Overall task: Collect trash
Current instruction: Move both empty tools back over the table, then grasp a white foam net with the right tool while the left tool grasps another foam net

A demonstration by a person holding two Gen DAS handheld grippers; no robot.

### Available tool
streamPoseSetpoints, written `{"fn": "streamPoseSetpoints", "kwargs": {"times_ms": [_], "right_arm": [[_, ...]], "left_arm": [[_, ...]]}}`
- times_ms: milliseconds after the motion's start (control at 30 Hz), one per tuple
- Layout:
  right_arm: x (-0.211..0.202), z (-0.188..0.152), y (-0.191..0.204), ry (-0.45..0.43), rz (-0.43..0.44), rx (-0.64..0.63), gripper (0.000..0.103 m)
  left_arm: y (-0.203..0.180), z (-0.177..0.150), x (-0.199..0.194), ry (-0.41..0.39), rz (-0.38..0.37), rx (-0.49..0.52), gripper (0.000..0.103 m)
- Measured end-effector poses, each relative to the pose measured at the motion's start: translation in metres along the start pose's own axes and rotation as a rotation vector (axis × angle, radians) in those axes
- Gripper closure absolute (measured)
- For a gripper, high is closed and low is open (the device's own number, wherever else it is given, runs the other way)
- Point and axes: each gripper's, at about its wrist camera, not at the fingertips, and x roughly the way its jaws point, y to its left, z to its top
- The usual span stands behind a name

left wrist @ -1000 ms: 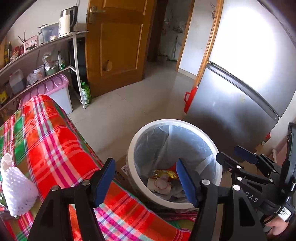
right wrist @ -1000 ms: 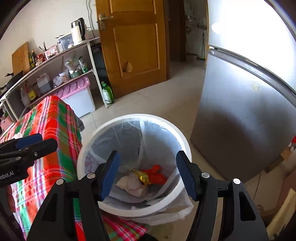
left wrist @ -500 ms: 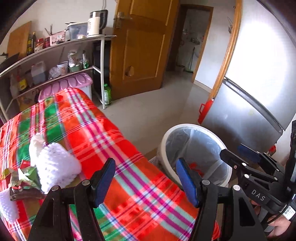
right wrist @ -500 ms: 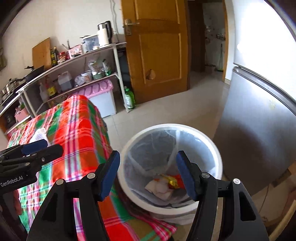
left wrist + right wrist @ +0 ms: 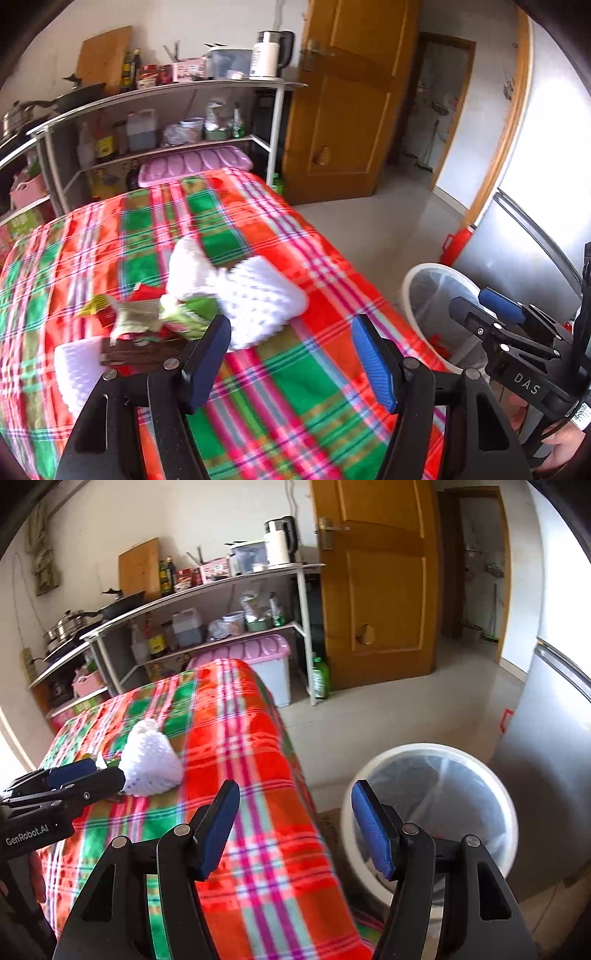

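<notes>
On a table under a red, green and pink plaid cloth (image 5: 258,236) lies a heap of trash: white foam netting (image 5: 255,291), green and red wrappers (image 5: 184,314) and a dark flat piece (image 5: 140,350). My left gripper (image 5: 291,362) hangs open over the cloth, just right of the heap, with nothing between its fingers. My right gripper (image 5: 295,830) is open and empty above the table's right edge. A white bin (image 5: 428,812) with a clear liner stands on the floor to the right. The foam netting (image 5: 149,764) also shows in the right wrist view, beside the left gripper's fingers (image 5: 70,775).
A shelf rack (image 5: 207,602) with a kettle, bottles and pots runs behind the table, with a pink-lidded storage box (image 5: 258,653) under it. A wooden door (image 5: 373,583) is beyond. A steel fridge (image 5: 554,738) stands right of the bin. Bare floor lies between door and bin.
Both grippers have swung left, away from above the bin and over the table. The trash heap has come into the left wrist view; the bin has slid to the right.
</notes>
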Motion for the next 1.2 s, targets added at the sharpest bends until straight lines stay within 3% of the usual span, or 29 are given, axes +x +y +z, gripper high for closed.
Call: {"fn": "streamPoseSetpoints", "kwargs": {"times_ms": [367, 833, 933, 1033, 1200], "right_arm": [[0.029, 0.004, 0.056, 0.031, 0.155, -0.073, 0.039], [0.070, 0.020, 0.106, 0.086, 0.295, -0.151, 0.039], [0.080, 0.023, 0.114, 0.102, 0.312, -0.168, 0.039], [0.091, 0.026, 0.120, 0.108, 0.309, -0.176, 0.039], [0.106, 0.026, 0.123, 0.138, 0.315, -0.181, 0.039]], "left_arm": [[0.078, -0.016, -0.030, -0.034, 0.129, -0.109, 0.032], [0.152, -0.037, -0.037, -0.014, 0.208, -0.249, 0.026], [0.166, -0.041, -0.036, -0.011, 0.199, -0.283, 0.026], [0.173, -0.042, -0.030, 0.005, 0.178, -0.290, 0.019], [0.182, -0.046, -0.018, 0.038, 0.179, -0.319, 0.019]]}}
